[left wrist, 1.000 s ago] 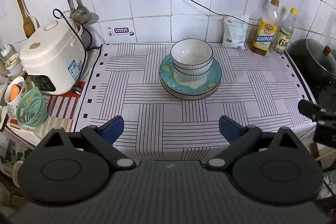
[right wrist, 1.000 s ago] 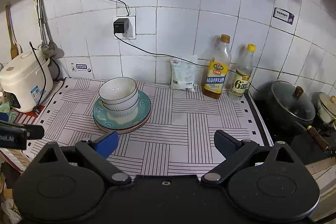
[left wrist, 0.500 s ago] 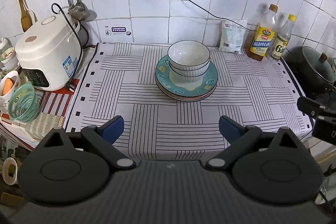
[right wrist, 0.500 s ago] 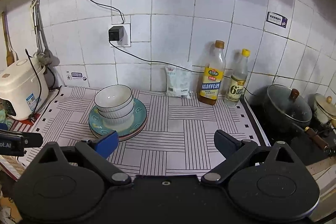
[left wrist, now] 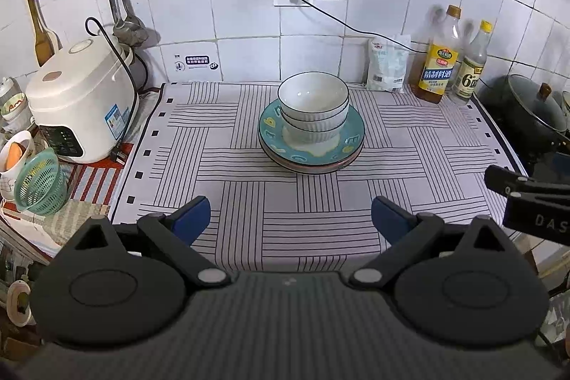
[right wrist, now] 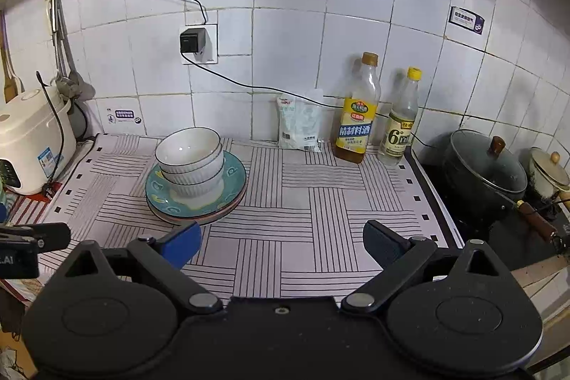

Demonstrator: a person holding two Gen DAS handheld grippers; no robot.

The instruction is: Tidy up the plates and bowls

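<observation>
Two nested white ribbed bowls (left wrist: 313,102) sit in the teal patterned plate (left wrist: 311,145) topping a plate stack mid-tabletop (left wrist: 213,173), well ahead of left tongs (left wrist: 290,216) and right tongs (right wrist: 281,241), both wide and holding nothing.

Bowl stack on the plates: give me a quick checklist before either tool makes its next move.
1. Left tool open, nothing held: ok.
2. Right tool open, nothing held: ok.
3. Bowls nested upright, centred on the teal plate: ok.
4. Teal plate sits flat on the plate below it: ok; number of plates underneath: cannot tell.
5. Striped mat between tools and stack free of objects: ok.
6. Bottles and the black pot stand apart from the stack: ok.
</observation>
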